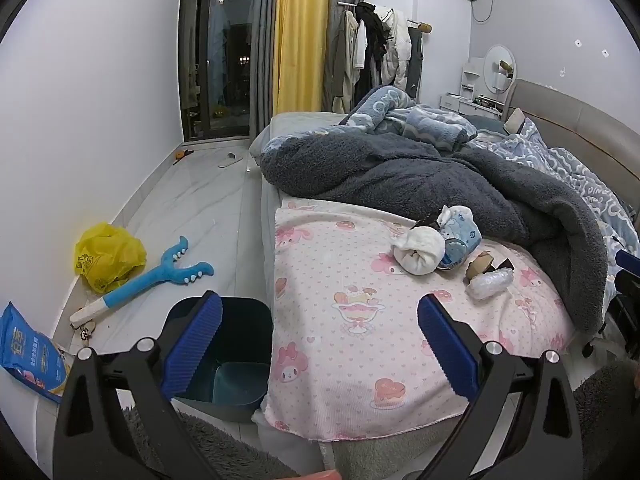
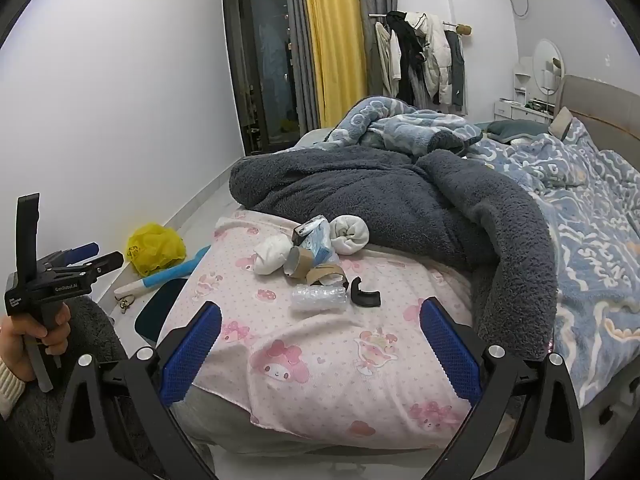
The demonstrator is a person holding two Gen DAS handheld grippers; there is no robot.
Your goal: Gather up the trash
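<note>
A heap of trash lies on the pink patterned bed cover [image 2: 340,352]: a clear crumpled plastic bottle [image 2: 319,299], cardboard tape rolls [image 2: 304,266], a black curved piece [image 2: 364,295], a blue-white packet [image 2: 318,242] and two rolled white socks [image 2: 272,258]. The same heap shows in the left wrist view, with the bottle [image 1: 490,283] and a sock [image 1: 418,254]. A dark teal bin [image 1: 232,360] stands on the floor beside the bed. My left gripper [image 1: 320,348] is open and empty, over the bin and bed edge. My right gripper [image 2: 320,354] is open and empty, short of the heap.
A yellow plastic bag [image 1: 108,256], a blue toy fork [image 1: 160,276] and a blue packet [image 1: 28,354] lie on the floor by the wall. A grey fleece blanket [image 2: 400,204] is piled behind the heap. The left gripper's body [image 2: 56,276] shows at the left.
</note>
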